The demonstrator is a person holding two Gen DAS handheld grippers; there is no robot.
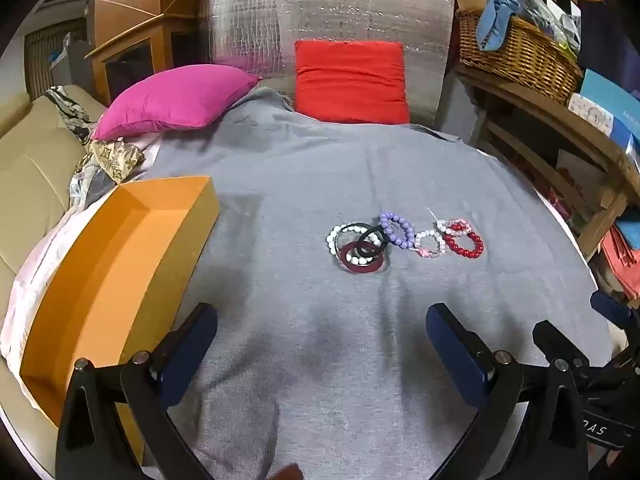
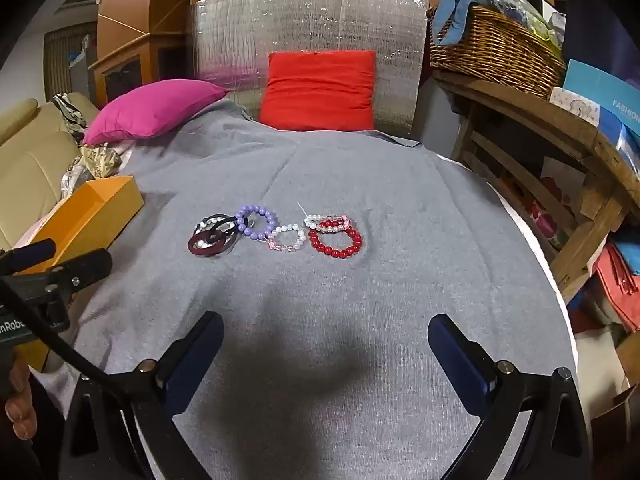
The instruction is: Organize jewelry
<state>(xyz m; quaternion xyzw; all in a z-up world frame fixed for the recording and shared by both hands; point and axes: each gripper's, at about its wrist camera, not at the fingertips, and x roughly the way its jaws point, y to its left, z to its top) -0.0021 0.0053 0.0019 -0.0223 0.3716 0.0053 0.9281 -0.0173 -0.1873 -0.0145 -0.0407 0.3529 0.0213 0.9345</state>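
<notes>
Several bracelets lie in a row on the grey blanket (image 1: 304,184): a white bead bracelet (image 1: 336,236) tangled with black rings (image 1: 370,242) and a dark red ring (image 1: 362,264), a purple bead bracelet (image 1: 396,229), a pale pink one (image 1: 430,243), a red bead bracelet (image 1: 466,245). They also show in the right wrist view, with the purple bracelet (image 2: 256,222) and red bracelet (image 2: 335,243). An open orange box (image 1: 120,256) stands at the left. My left gripper (image 1: 322,328) and right gripper (image 2: 326,338) are open and empty, short of the bracelets.
A pink cushion (image 1: 176,100) and a red cushion (image 1: 352,80) lie at the back against a silver foil panel (image 1: 328,16). A wooden shelf with a wicker basket (image 1: 516,52) stands to the right. A beige sofa (image 1: 32,168) is at the left.
</notes>
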